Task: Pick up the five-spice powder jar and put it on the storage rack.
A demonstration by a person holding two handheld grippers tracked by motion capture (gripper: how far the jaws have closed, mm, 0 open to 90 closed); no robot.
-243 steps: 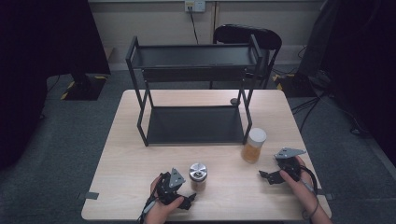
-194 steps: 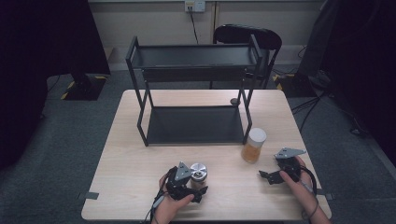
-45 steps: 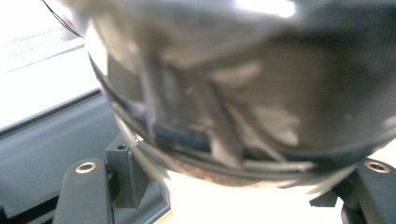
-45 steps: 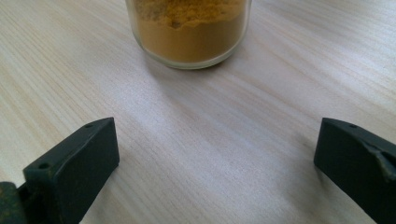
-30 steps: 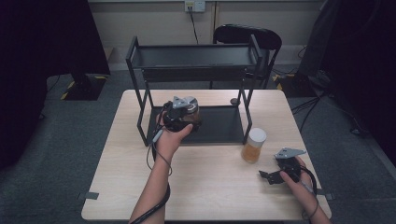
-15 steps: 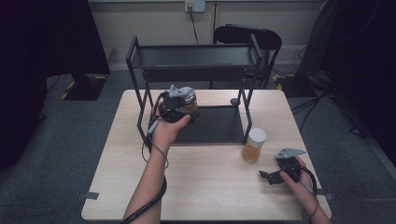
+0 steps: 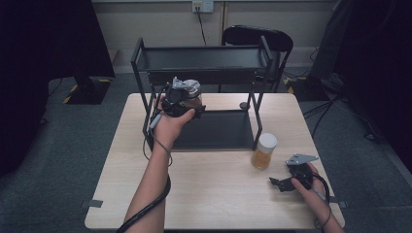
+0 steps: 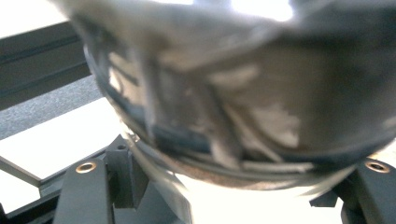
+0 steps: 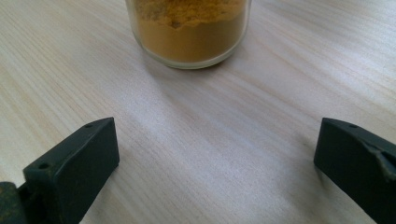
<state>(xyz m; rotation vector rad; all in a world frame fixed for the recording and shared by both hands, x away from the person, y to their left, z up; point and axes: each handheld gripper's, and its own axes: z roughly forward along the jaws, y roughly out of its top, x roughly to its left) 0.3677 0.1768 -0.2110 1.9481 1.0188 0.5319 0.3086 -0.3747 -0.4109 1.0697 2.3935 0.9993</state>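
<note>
Left claw (image 7: 187,99) clamped on a silver-lidded jar (image 7: 188,92) raised beside the black rack (image 7: 204,58), blurred close up, right claw (image 9: 215,158) held apart on the desk (image 9: 210,121) facing an orange-powder jar (image 9: 189,30).

1. The high view is dim; its corners fall to near black, and only the table (image 7: 214,194) is evenly lit.
2. The left gripper view is heavily blurred: the held jar (image 8: 243,88) is smeared and out of focus, with blown-out white glare at the top edge.
3. The right gripper view is bright and sharp; the spice jar (image 9: 189,30) casts a soft shadow toward the camera.
</note>
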